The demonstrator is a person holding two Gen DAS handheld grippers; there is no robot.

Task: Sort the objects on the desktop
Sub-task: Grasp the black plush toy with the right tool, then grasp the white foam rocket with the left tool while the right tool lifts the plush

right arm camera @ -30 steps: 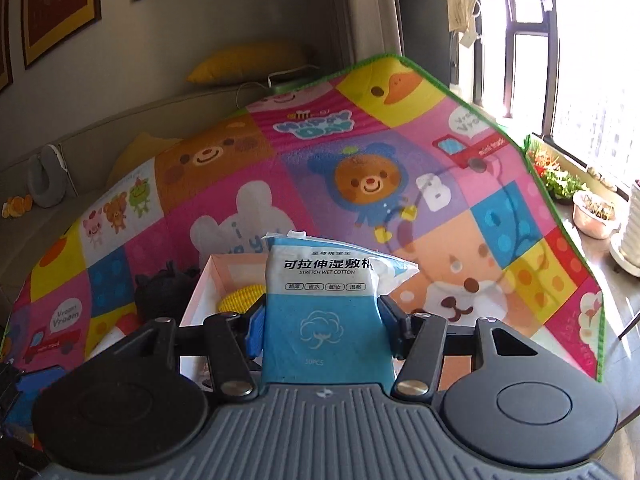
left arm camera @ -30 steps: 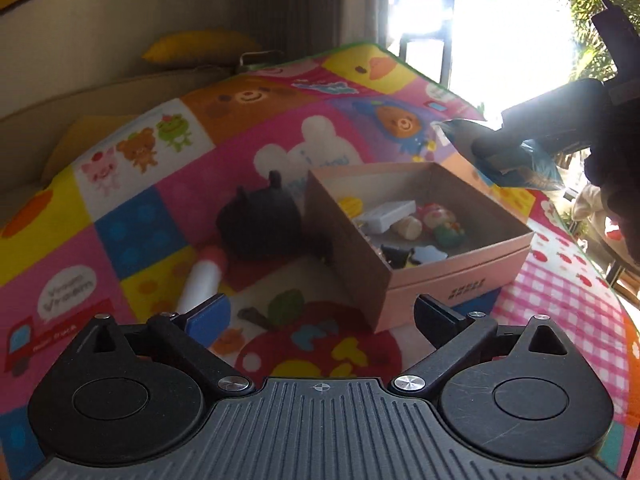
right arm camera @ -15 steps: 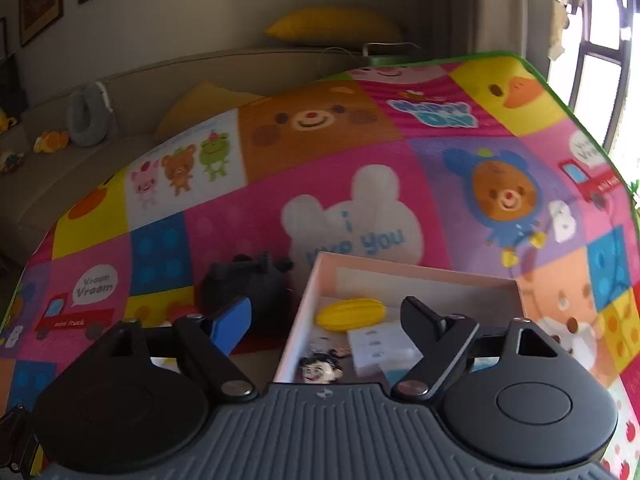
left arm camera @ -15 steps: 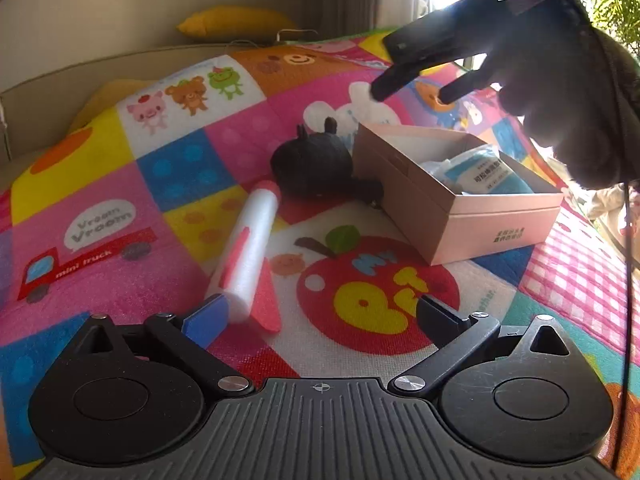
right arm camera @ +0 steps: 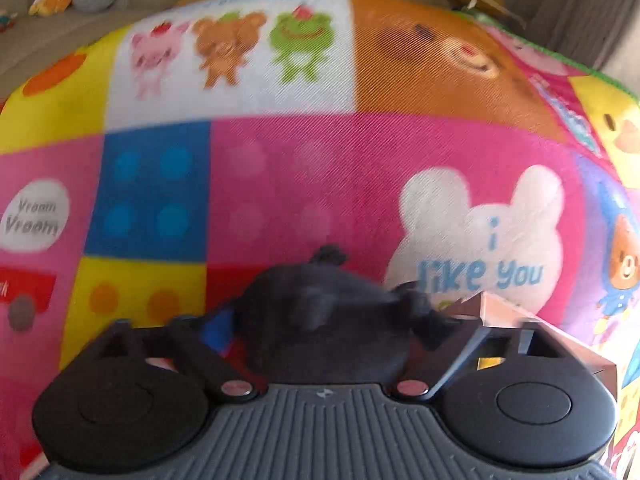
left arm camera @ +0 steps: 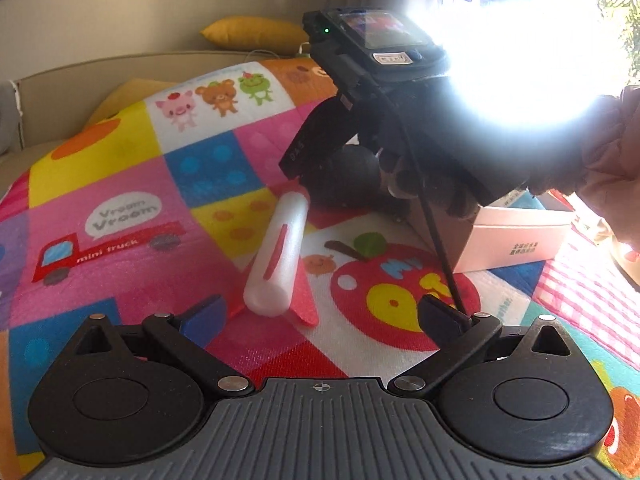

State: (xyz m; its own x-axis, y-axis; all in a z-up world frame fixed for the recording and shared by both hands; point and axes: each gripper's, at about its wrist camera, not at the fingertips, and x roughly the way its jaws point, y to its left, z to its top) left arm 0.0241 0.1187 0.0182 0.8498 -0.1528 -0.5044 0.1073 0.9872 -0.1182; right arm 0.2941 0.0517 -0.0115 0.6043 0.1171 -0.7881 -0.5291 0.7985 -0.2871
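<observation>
a sofa with a yellow cushion (left arm camera: pixel 256 34) ran along the far side of the room, and hard window glare washed out the far right of the left wrist view. over the surface lay a bright cartoon play mat (left arm camera: pixel 132 184), and on it, to the right, sat the pink box (left arm camera: pixel 520 236), its contents hidden by glare and by the right gripper (right arm camera: pixel 324 320). just left of the box, close enough that touching could not be ruled out, sat the black plush toy (right arm camera: pixel 320 308): dark, rounded, soft-looking, with a small knob on top, its details lost in motion blur. the right gripper's fingers were spread and sat either side of the toy, not yet pinching it as far as could be seen. nearer and further left lay the white tube (left arm camera: pixel 278 256), a pale cylinder with a red stripe, resting partly on a small red flap. the left gripper (left arm camera: pixel 320 316) hovered near it with fingers spread wide and nothing between them. the likeliest trouble seemed to be at the toy: its right finger stood very close to the box corner, so closing or pushing in could catch the wall and shove or tip the box. a soft body might also squash and slip from a shallow pinch. the round tube might roll away if the left gripper nudged it off-centre.
</observation>
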